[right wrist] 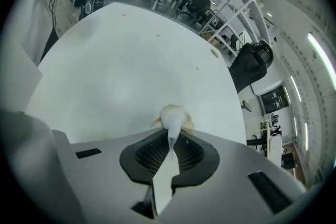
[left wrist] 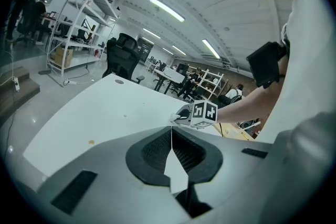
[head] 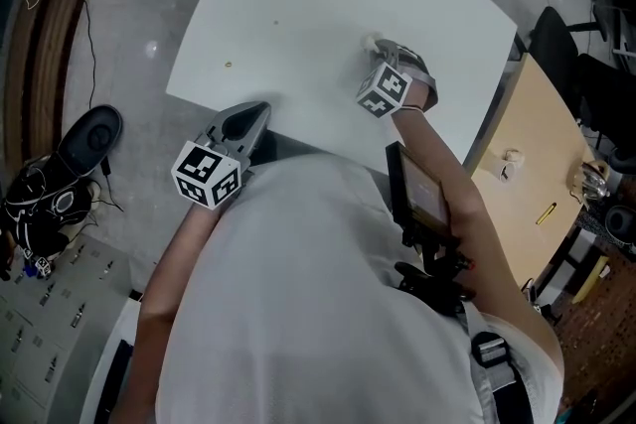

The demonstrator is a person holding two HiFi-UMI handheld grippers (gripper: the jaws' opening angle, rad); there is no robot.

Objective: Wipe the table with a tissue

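The white table fills the upper middle of the head view. My right gripper points steeply down at its right part, shut on a crumpled white tissue that sticks out past the jaw tips and rests against the tabletop. From the left gripper view the same wad shows at the right gripper. My left gripper hovers at the table's near edge, jaws together with nothing between them. A few small specks dot the tabletop.
A wooden desk with small items stands right of the table. A black office chair is beyond it. On the floor to the left lie a shoe and cables. People and shelving fill the room behind.
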